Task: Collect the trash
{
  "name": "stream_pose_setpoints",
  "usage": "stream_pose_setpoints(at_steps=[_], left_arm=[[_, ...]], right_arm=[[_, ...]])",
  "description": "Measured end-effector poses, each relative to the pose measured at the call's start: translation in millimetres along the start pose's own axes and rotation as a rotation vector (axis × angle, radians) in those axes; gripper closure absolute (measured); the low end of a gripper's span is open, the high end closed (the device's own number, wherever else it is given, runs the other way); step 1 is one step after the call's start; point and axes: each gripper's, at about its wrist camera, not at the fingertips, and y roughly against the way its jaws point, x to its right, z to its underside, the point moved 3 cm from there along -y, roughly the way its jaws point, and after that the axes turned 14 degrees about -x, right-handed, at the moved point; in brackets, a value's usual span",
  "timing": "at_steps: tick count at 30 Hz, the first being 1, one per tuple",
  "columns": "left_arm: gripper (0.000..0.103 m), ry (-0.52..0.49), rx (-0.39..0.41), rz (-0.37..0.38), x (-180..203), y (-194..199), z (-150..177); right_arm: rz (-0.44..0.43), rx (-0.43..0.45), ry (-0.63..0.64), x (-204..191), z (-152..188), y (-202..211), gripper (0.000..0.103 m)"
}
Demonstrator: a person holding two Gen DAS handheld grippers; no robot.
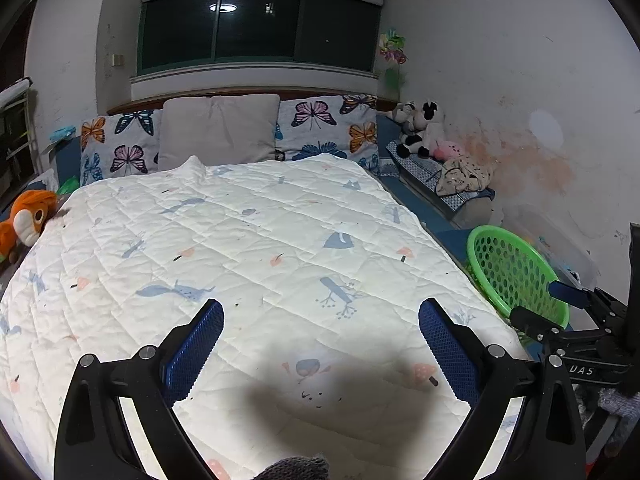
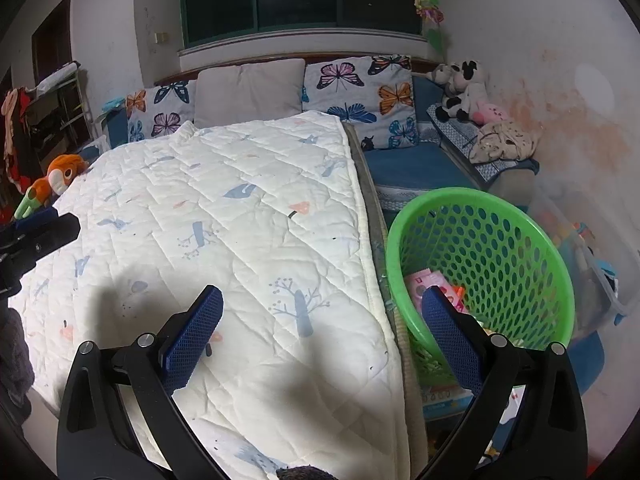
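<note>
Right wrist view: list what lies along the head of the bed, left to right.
Orange plush toy → left butterfly pillow → grey pillow → right butterfly pillow → black-and-white plush cow → pink plush.

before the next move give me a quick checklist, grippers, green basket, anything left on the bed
1. Left gripper empty with jaws spread wide: ok.
2. Right gripper empty with jaws spread wide: ok.
3. Round green perforated plastic basket beside the bed, mouth facing the grippers: ok.
4. Trash in the basket: pink wrappers lie inside: ok.
5. White quilted blanket free of loose trash: none visible, ok.
6. Trash among the butterfly pillows or soft toys: cannot tell.
</note>
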Motion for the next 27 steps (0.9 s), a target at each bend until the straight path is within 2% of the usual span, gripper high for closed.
stream_pose_setpoints(at_steps=[3,17,27], left_arm=[[0.008,0.005,0.010,-0.025,-1,2,1],[0.008,0.046,0.004,-0.038,-8,4,8],[0.008,0.038,0.028,-0.081,-4,7,8]], right_arm=[[-0.001,0.003,-0.002,-1,1,1,0.004],[-0.013,0.006,-0.003,-7,2,5,0.004],[-0.007,0.011,0.003,-13,3,8,0.004]])
